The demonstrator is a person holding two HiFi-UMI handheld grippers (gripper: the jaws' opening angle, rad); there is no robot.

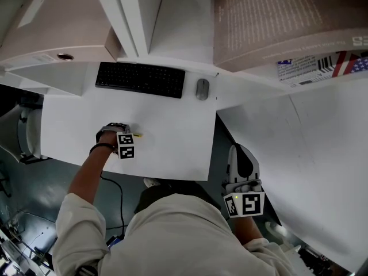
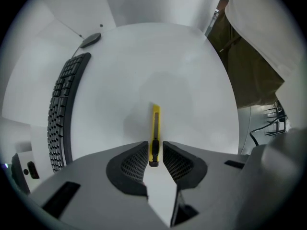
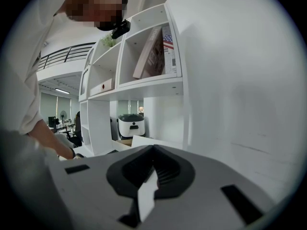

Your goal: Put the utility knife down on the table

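Utility knife [image 2: 155, 123], yellow with a dark slider: lay lengthwise in line with the left gripper [image 2: 155, 145], rear end between the pads, blade end pointing straight ahead of the jaws over the white table [image 2: 187, 75]; looked to be resting flat on the tabletop. Stood with jaws only narrowly parted around that rear end, one pad right against the handle, a thin strip of white showing at the other; so no firm pinch to be seen. Was held low over the table by the left hand [image 1: 109, 135], wrapped round the tool's body from behind; arm stretched forward and slightly outward from the shoulder, forearm bare below a pushed-up pale sleeve, dark band at the wrist. Black keyboard [image 2: 64, 114] ran along to the left of this gripper, well apart; grey mouse [image 2: 90, 39] sat far ahead and to the left.

Right gripper [image 3: 153, 152]: hung back beside the torso, off the table's edge, well apart from the knife; pads pressed together with nothing between them; faced a white shelf unit [image 3: 144, 87] ahead of the jaws.
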